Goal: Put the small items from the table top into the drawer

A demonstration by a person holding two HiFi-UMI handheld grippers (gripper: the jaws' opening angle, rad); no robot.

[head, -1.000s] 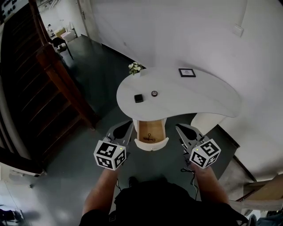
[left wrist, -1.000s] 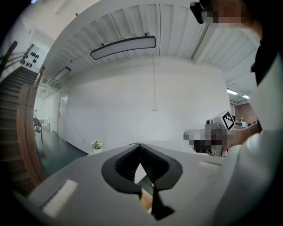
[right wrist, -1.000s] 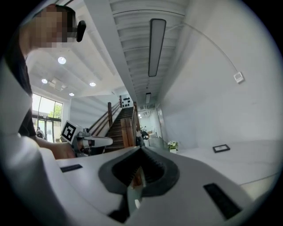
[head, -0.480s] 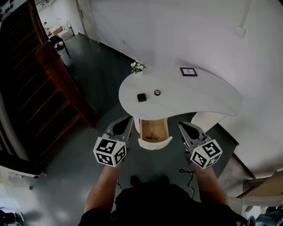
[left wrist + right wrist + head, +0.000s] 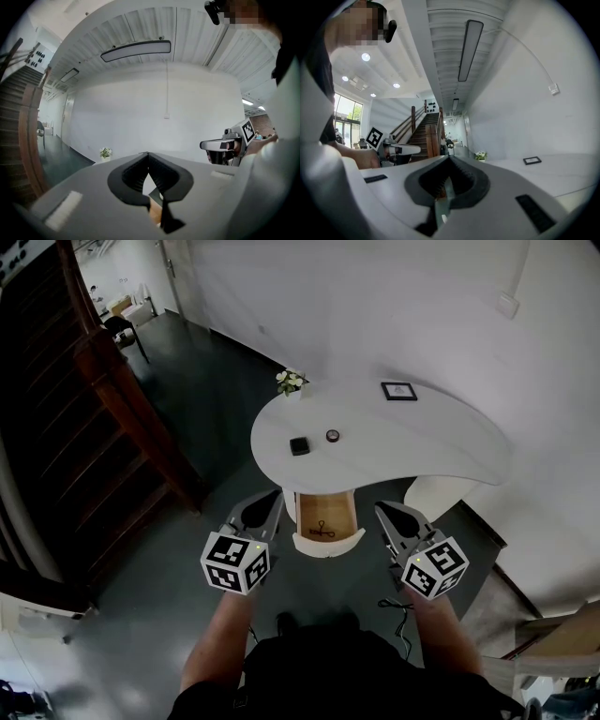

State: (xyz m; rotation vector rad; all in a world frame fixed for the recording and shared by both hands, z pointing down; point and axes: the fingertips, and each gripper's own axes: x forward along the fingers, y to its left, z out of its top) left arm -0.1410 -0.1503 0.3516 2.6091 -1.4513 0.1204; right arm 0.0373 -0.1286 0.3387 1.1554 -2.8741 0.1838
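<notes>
Two grippers are counted: left gripper (image 5: 148, 154) and right gripper (image 5: 450, 158), both held short of the table (image 5: 441, 451), one on either side of its drawer (image 5: 327, 545). Both sets of jaws are seen clenched tip to tip, with nothing between them.

Two small items are counted on the table top: one black square block (image 5: 299, 446) and one small round dark item (image 5: 331, 436). They are placed near each other toward the table's left end, not touching. One framed picture (image 5: 398, 391) is laid flat near the table's far edge. One potted flower (image 5: 291, 382) is stood at the table's far left rim. One drawer is pulled open from under the table's near edge and is lined in wood. One small dark item (image 5: 322, 530) is seen lying in it; its kind cannot be made out.

The table top is white, smooth and kidney shaped. The floor (image 5: 225, 399) around the table is dark grey and glossy. A white wall (image 5: 375, 306) is seen behind the table, with one wall plate (image 5: 507, 305) fixed on it. One dark wooden staircase (image 5: 103, 409) is seen well left of the table.
</notes>
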